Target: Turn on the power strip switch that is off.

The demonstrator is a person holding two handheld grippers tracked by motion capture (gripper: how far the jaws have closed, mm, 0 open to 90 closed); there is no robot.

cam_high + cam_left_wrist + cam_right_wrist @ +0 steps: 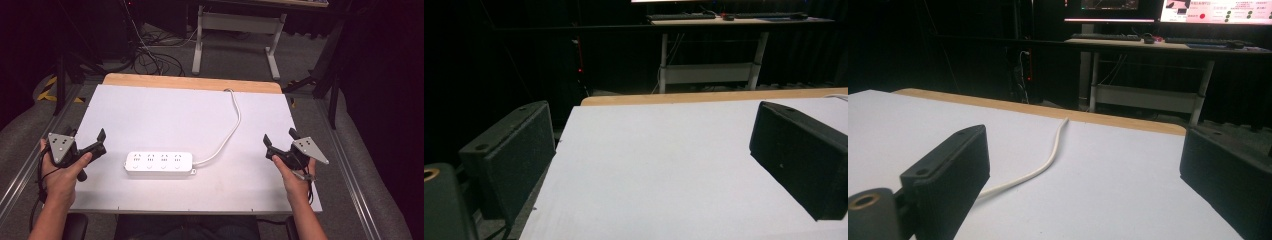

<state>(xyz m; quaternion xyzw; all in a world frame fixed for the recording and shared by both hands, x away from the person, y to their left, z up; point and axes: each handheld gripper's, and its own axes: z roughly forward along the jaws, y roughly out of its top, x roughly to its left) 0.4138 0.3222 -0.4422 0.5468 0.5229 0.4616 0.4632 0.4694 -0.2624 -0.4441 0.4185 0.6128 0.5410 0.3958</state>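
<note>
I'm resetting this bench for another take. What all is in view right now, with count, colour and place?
power strip: one, white, four sockets, lying flat at the near middle of the table.
cord: one, white, curving from the strip's right end to the far table edge.
table: one, white top with a wooden strip along the far edge.
desk: one, light frame, on the floor beyond the table.
monitors: lit, on a desk in the background.
left gripper: one, black, jaws open with nothing between them, near the left edge.
right gripper: one, black, jaws open with nothing between them, near the right edge.

desk [1148, 46] w/ monitors [1215, 11] | floor cables [150, 57] | keyboard [681, 16], prob.
</note>
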